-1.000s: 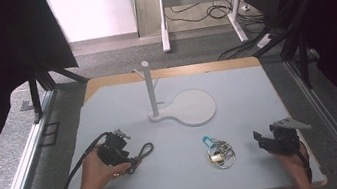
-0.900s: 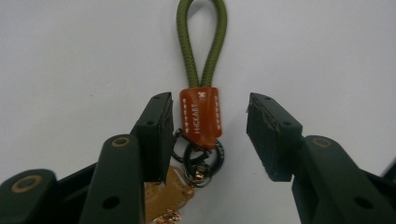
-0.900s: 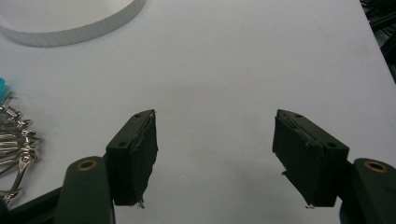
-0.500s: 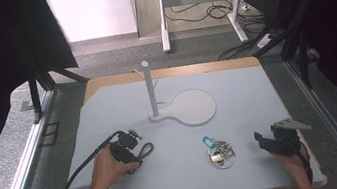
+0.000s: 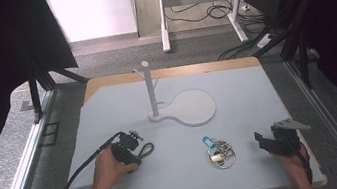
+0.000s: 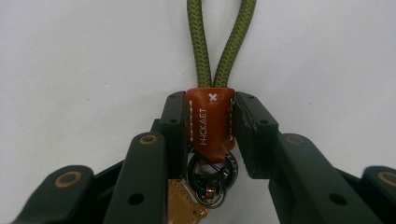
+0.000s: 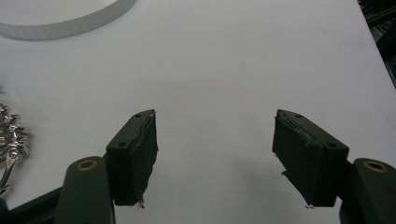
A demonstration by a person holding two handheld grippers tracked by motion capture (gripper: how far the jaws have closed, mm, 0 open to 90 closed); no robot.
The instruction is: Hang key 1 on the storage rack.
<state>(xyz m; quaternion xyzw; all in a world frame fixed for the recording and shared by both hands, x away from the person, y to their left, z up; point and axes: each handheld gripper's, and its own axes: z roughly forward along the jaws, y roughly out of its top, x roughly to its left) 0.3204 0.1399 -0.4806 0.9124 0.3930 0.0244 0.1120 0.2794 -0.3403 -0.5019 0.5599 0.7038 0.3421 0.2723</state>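
Observation:
My left gripper lies low on the grey mat at the front left, and its jaws are shut on a brown leather key fob. The fob's green cord loop runs away from the jaws, and in the high view the green cord loop lies flat just right of the gripper. Dark metal rings hang behind the fob, between the jaws. At the front right my right gripper stands open over bare mat, and nothing is between the jaws of this right gripper. A bunch of keys with a blue tag lies left of it.
A white stand with an upright post and a side peg rises from a round flat base in the middle of the mat. Its rim lies far ahead of the right jaws. The key bunch sits at their left.
The left hand and its gripper have shifted a little to the right, up to the cord loop. The right gripper and the key bunch have stayed put.

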